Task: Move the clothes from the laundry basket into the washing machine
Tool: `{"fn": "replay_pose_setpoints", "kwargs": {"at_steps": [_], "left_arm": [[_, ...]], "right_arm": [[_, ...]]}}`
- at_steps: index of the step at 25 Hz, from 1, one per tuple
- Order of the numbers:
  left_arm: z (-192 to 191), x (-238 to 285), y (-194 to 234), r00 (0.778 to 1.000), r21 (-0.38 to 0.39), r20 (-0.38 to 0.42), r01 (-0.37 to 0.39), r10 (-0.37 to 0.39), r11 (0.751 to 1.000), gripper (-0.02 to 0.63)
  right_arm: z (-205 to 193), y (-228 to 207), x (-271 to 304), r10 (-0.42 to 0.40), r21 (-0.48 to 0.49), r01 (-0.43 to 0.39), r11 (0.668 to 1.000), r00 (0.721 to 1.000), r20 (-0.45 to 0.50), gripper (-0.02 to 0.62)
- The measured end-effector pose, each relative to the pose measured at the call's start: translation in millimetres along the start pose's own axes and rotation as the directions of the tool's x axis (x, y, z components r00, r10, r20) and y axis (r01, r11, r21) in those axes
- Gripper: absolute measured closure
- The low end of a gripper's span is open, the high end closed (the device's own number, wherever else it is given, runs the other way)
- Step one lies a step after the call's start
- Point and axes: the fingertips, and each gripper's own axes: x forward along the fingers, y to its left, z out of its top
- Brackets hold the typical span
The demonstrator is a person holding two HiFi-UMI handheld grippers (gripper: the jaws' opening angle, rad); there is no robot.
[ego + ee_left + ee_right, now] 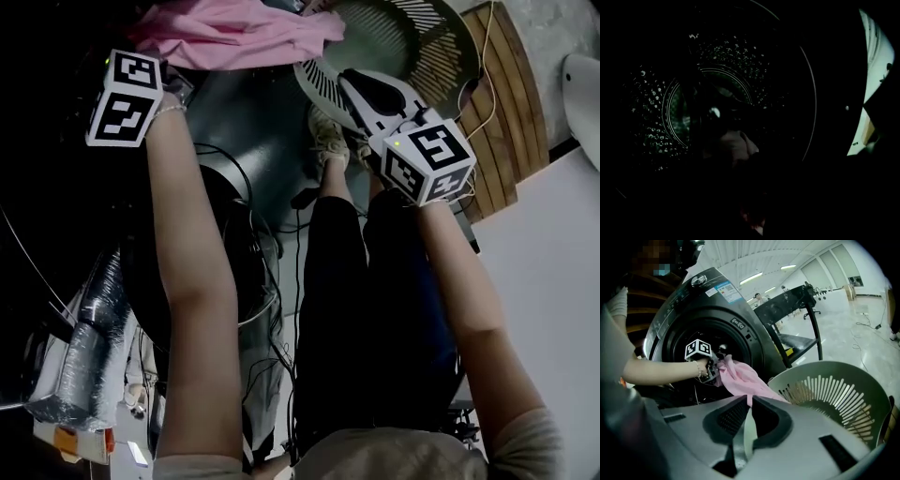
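In the head view, your left gripper is at the far left. Its fingers are closed on the pink garment, which bunches just beyond it. Your right gripper is clamped on the near rim of the laundry basket at the right.

The left gripper view is almost black. You see the perforated drum and a dim fold of the garment low in the middle.

In the right gripper view, your fingers pinch the basket's pale rim. The garment trails from the left gripper at the mouth of the washing machine toward the basket.
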Motion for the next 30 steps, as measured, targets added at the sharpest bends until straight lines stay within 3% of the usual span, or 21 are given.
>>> {"fn": "replay_pose_setpoints", "kwargs": {"at_steps": [2,4,5,8,13,15,17,19,21,23,28,29,30], "left_arm": [[-2,10,-1,1.000,-0.053,-0.007,-0.003,0.003,0.999,0.464],[-20,16,-7,0.998,-0.130,-0.058,0.017,-0.025,0.991,0.357],[-30,16,-9,0.995,-0.164,-0.087,0.025,-0.040,0.986,0.336],[-44,0,-8,0.989,-0.208,-0.134,0.027,-0.056,0.978,0.299],[-48,-65,-8,0.987,-0.177,-0.144,0.041,-0.067,0.983,0.295],[-78,-87,-31,0.967,-0.215,-0.211,0.094,-0.140,0.972,0.295],[-118,-103,-64,0.924,-0.288,-0.298,0.154,-0.241,0.945,0.281],[-150,-113,-100,0.872,-0.380,-0.351,0.199,-0.340,0.903,0.253],[-170,-115,-129,0.836,-0.454,-0.366,0.222,-0.408,0.863,0.253],[-180,-110,-147,0.826,-0.482,-0.370,0.222,-0.426,0.848,0.253],[-189,-76,-163,0.826,-0.429,-0.374,0.249,-0.421,0.868,0.273],[-188,-71,-162,0.828,-0.413,-0.373,0.255,-0.418,0.874,0.352],[-184,-69,-159,0.834,-0.400,-0.367,0.259,-0.413,0.879,0.476]], "right_arm": [[-1,1,0,0.011,-0.002,-0.011,1.000,1.000,-0.009,0.555],[-2,2,0,0.019,-0.006,-0.019,1.000,1.000,-0.016,0.555],[-3,2,-1,0.019,-0.008,-0.019,1.000,1.000,-0.016,0.555],[-5,3,-4,0.015,0.008,-0.015,1.000,1.000,-0.009,0.555],[-9,8,-7,0.029,0.023,-0.028,0.999,0.999,-0.020,0.555],[-8,7,-7,0.024,0.023,-0.024,0.999,1.000,-0.012,0.555],[-7,5,-7,0.010,0.031,-0.010,0.999,1.000,0.003,0.555],[-6,2,-6,-0.002,0.041,0.001,0.999,1.000,0.013,0.557],[-5,0,-5,-0.008,0.039,0.008,0.999,1.000,0.018,0.557],[-5,-1,-5,-0.015,0.027,0.014,1.000,1.000,0.020,0.557],[-7,-5,-4,-0.019,0.017,0.019,1.000,1.000,0.009,0.557],[-7,-5,-3,-0.017,0.015,0.017,1.000,1.000,0.007,0.557],[-7,-6,-3,-0.016,0.010,0.016,1.000,1.000,0.006,0.557]]}}
